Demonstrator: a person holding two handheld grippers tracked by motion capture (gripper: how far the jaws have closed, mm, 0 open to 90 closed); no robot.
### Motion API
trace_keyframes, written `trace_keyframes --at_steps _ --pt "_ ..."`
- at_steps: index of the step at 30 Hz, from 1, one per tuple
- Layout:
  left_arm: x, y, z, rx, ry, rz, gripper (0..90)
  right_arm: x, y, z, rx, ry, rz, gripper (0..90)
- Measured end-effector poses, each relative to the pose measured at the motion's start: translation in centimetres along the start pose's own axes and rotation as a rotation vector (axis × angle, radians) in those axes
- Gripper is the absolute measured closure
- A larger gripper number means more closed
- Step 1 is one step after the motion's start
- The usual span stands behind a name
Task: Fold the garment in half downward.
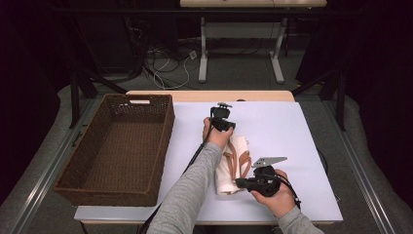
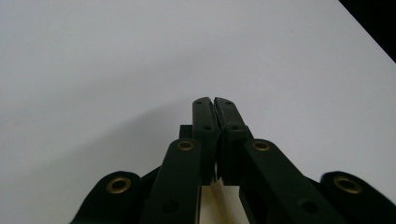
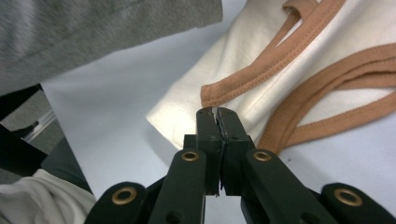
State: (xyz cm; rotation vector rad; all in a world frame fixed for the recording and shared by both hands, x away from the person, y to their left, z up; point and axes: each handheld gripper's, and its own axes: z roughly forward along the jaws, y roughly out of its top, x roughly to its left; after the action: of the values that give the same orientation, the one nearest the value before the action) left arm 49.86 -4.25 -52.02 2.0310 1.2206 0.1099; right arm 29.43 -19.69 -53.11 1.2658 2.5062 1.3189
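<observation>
A folded cream garment (image 1: 233, 165) with orange-brown trim is seen lying on the white table (image 1: 292, 131), just right of centre and toward the near edge. Its long axis runs from near edge to far edge, slightly tilted. The left gripper (image 1: 221, 119) is held at the garment's far end, jaws clenched; pale cloth is glimpsed beneath them. The right gripper (image 1: 241, 183) is held at the near end, jaws clenched against the cloth's edge. A wicker basket (image 1: 146, 161) stands along the left edge.

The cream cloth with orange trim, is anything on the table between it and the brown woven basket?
Nothing visible. The cream cloth with orange trim lies on the white table; bare tabletop separates it from the brown woven basket at left.
</observation>
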Motion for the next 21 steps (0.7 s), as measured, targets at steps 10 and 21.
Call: trace_keyframes --at_steps 10,21 --pt "0.4 0.1 -1.9 -0.075 0.03 0.015 60.0 -0.3 -0.2 -0.5 0.027 -0.058 0.007 76.0" --pt "2.5 -1.5 -3.5 -0.115 0.049 -0.002 46.9 -0.7 1.7 -0.9 -0.087 -0.142 -0.107 60.6"
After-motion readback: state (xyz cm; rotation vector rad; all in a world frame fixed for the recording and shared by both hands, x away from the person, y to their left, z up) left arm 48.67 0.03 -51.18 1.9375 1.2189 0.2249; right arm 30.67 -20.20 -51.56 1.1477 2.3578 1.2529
